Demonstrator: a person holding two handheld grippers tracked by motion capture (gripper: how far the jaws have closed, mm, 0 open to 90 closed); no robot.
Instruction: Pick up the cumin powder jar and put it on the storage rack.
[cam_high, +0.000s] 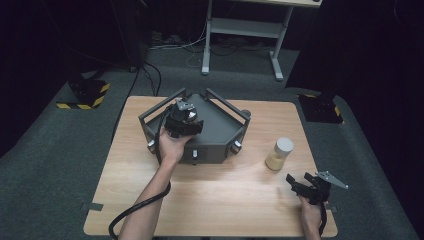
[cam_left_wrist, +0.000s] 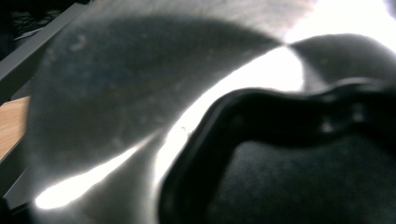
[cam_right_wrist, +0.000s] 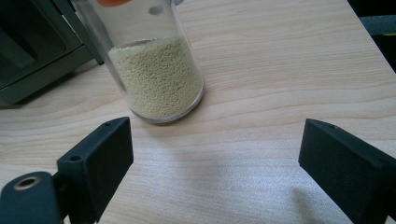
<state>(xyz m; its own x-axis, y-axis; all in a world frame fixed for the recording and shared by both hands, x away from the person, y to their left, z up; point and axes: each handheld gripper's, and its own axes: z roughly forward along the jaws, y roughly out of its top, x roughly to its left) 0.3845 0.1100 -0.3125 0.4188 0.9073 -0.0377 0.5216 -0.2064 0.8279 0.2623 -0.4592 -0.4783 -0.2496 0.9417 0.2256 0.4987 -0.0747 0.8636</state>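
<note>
Jar (cam_high: 280, 154) is the thing in reach. In the high view it stands upright on the table (cam_high: 210, 215), right of the grey box (cam_high: 220, 135) and apart from it, pale grains in its lower part and a white cap on top. The right gripper (cam_high: 305, 182) rests near the table's right front corner, just short of the jar, with its jaws apart. The left gripper (cam_high: 184, 120) sits on top of the box, the left hand (cam_high: 171, 147) wrapped round it and its cable trailing off the near edge.

In the left gripper view all is close and blurred: a shiny grey surface (cam_left_wrist: 116, 93) with a black curved bar (cam_left_wrist: 280, 107) across it. Its tongs are together; whether they pinch anything I cannot tell.

In the right gripper view the jar (cam_right_wrist: 159, 79) stands ahead and left of centre, outside the gap of the right gripper (cam_right_wrist: 215, 154), whose two black jaws stand wide with only bare wood between them. A corner of the box (cam_right_wrist: 32, 51) lies just behind the jar.

Risks, as I judge them: the jar is tall and narrow, so a jaw that meets it off-centre could tip it and send it rolling. Its clear wall looks smooth, so a low or light pinch may slip. A push to the left would knock it against the box.

Count: one jar, one box, two grippers, one table.
</note>
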